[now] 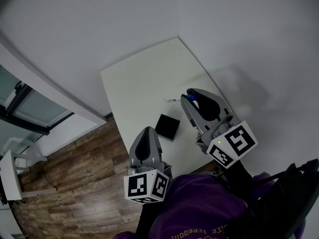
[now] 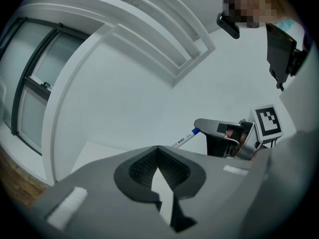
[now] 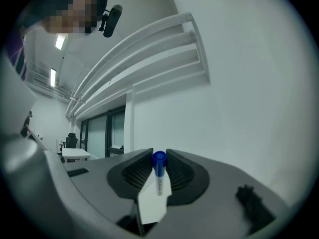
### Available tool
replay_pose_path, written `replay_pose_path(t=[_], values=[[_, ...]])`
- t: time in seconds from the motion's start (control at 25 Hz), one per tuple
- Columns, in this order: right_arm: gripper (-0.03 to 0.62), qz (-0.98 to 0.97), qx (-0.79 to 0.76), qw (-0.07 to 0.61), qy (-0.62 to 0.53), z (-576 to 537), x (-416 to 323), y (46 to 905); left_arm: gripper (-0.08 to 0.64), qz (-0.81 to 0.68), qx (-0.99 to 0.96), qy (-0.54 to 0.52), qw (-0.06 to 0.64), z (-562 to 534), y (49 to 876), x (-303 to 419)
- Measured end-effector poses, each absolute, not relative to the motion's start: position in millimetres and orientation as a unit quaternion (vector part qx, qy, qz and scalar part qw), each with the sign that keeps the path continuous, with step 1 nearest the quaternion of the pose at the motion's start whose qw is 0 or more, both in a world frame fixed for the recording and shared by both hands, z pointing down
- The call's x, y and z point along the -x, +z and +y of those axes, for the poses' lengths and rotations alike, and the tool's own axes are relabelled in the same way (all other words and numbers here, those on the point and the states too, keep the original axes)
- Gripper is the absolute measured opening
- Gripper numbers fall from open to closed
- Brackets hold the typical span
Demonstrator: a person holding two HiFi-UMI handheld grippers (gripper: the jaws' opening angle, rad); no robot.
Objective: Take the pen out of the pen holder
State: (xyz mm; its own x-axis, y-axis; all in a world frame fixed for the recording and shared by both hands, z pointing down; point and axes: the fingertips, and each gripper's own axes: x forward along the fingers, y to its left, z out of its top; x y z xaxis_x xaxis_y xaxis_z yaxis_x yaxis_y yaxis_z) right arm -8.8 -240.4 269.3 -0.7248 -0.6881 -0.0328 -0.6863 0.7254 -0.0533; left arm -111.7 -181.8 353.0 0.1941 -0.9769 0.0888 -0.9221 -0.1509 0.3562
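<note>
Two grippers: left gripper jaws together, empty; right gripper jaws clamped on pen.
Pen: blue-capped, held clear of pen holder, above table.
Pen holder: black, by table's near edge, between the grippers.

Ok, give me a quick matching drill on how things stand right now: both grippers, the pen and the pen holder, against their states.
Things:
1. left gripper
2. right gripper
3. pen
4. pen holder

States:
A. black, standing on the white table
B. jaws together, nothing between them
C. blue-capped, out of the holder
D. jaws closed on the pen

Pairs: 1-B, 2-D, 3-C, 4-A
</note>
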Motion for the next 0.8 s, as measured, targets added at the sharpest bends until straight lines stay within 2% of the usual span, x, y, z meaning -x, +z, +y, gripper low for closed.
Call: replay_pose_path(t=[0.8], values=[[0.088,0.928,0.37,0.021,-0.015,-243.5,7.0,268.5,0.006,-0.624,-0.76,-0.079,0.165,-183.1,354.8,107.8]])
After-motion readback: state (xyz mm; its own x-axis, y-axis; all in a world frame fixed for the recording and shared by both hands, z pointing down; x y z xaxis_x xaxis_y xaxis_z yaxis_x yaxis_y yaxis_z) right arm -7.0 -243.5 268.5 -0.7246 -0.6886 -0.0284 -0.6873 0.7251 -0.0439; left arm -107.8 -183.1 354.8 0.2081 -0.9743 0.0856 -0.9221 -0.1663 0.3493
